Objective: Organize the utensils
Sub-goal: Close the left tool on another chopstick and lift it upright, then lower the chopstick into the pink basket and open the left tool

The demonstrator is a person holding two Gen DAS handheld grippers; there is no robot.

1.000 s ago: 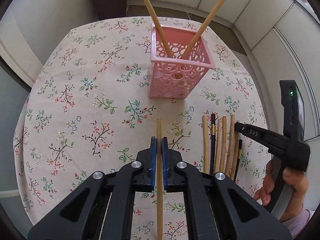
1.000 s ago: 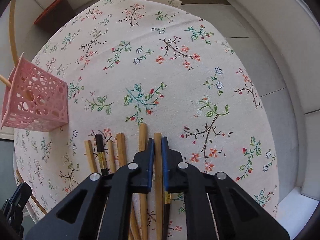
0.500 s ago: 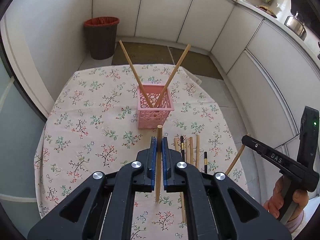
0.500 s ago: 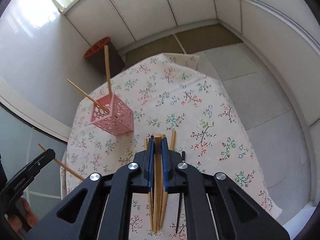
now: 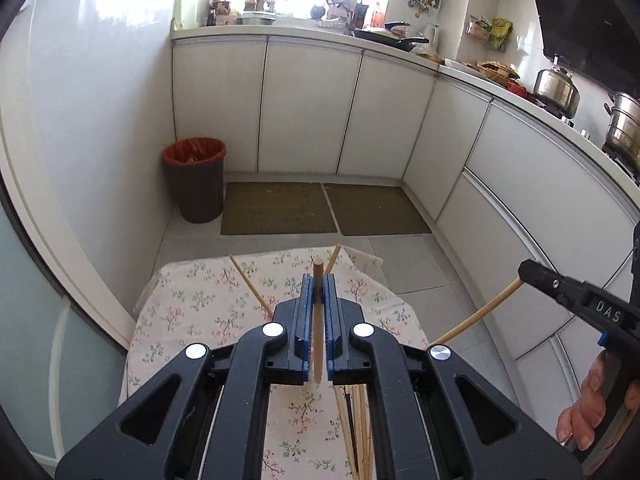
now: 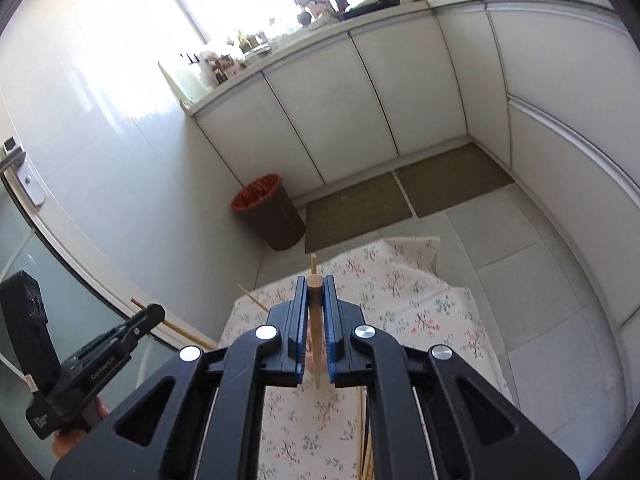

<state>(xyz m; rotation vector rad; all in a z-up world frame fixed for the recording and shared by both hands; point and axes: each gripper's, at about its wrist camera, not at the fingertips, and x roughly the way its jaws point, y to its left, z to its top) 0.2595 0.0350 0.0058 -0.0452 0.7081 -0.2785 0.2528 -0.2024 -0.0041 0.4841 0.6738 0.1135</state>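
Note:
My left gripper (image 5: 318, 282) is shut on a wooden chopstick (image 5: 317, 328) that runs lengthwise between the blue pads, high above the floral-cloth table (image 5: 192, 300). My right gripper (image 6: 316, 282) is shut on another wooden chopstick (image 6: 315, 320). Each shows in the other's view: the right gripper (image 5: 527, 271) with its stick (image 5: 476, 316), the left gripper (image 6: 154, 315) with its stick (image 6: 182, 331). The pink basket is hidden behind the jaws. Only its two leaning chopsticks (image 5: 248, 280) (image 5: 333, 257) stick out. Several loose chopsticks (image 5: 356, 432) lie on the cloth below.
A brown bin with a red liner (image 5: 196, 180) stands on the floor beyond the table. White cabinets (image 5: 312, 108) line the back and right walls, with two mats (image 5: 280, 208) in front. A person's hand (image 5: 580, 420) holds the right gripper's handle.
Both grippers have risen well above the table, each carrying its chopstick, and have tilted up towards the cabinets. The pink basket has slipped behind the jaws in both views.

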